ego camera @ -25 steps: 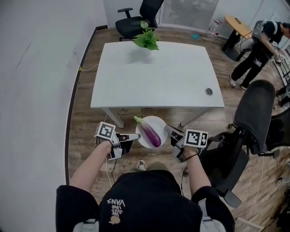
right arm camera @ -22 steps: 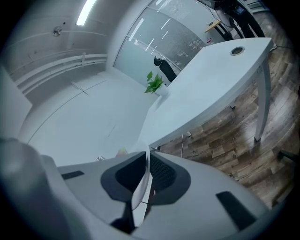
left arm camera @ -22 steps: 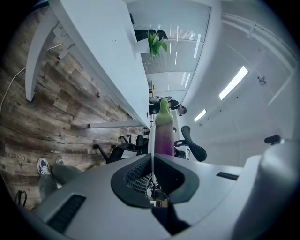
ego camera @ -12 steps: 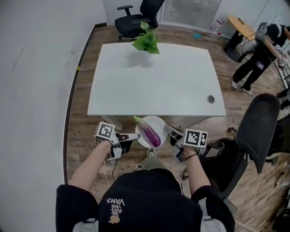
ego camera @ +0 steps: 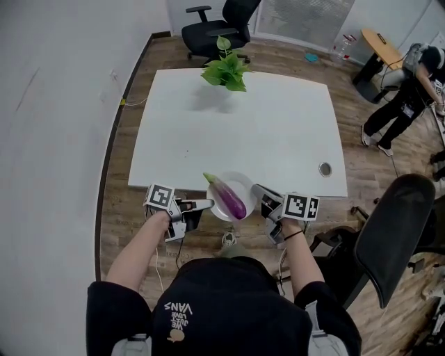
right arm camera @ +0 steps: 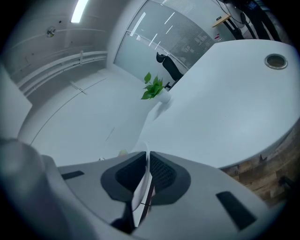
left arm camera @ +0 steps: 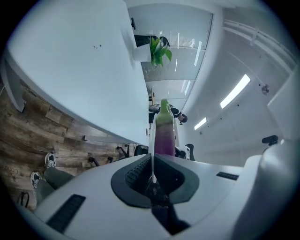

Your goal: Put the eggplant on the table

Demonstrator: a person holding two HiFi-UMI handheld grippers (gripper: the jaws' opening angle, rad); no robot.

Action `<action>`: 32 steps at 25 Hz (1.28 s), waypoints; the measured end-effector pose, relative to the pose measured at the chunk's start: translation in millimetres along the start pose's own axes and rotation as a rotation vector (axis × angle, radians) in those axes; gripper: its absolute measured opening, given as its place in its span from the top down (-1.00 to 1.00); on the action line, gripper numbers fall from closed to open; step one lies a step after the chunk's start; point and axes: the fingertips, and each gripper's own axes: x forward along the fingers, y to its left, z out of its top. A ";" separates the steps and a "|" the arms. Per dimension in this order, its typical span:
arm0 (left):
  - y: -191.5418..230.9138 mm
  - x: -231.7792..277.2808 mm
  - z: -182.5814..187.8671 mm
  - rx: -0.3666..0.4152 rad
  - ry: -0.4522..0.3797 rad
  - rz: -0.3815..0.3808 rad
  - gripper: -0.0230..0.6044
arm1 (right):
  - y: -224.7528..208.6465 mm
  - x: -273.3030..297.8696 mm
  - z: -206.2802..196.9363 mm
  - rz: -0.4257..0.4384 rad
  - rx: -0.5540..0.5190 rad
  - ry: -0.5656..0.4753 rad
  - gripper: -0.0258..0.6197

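A purple eggplant [ego camera: 228, 197] with a green stem lies on a white plate [ego camera: 244, 185]. The plate hangs at the near edge of the white table [ego camera: 264, 132]. My left gripper [ego camera: 208, 204] is shut on the plate's left rim and my right gripper [ego camera: 259, 192] on its right rim. In the left gripper view the thin plate rim [left arm camera: 151, 154] is pinched in the left gripper [left arm camera: 152, 176], with the eggplant [left arm camera: 164, 133] behind it. In the right gripper view the plate rim [right arm camera: 143, 187] sits between the right gripper's [right arm camera: 146, 171] pads, and the table [right arm camera: 225, 117] spreads beyond.
A potted green plant [ego camera: 226, 69] stands at the table's far edge. A cable grommet [ego camera: 325, 168] is in the near right corner. Black office chairs stand beyond the table [ego camera: 215, 21] and at my right [ego camera: 393, 236]. A person [ego camera: 410, 97] stands far right; a white wall runs along the left.
Both grippers have carried the plate with the eggplant forward. It was short of the table's near edge and now overlaps it.
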 end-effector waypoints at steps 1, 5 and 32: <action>-0.4 2.0 4.5 0.001 -0.004 0.000 0.85 | -1.6 1.8 4.3 0.002 -0.002 0.003 0.80; -1.5 8.4 20.8 -0.002 -0.008 0.007 0.85 | -8.6 7.3 19.0 0.002 0.001 0.008 0.80; 18.0 1.6 165.9 0.009 0.126 0.041 0.85 | -36.5 94.9 110.2 -0.080 0.062 -0.094 0.80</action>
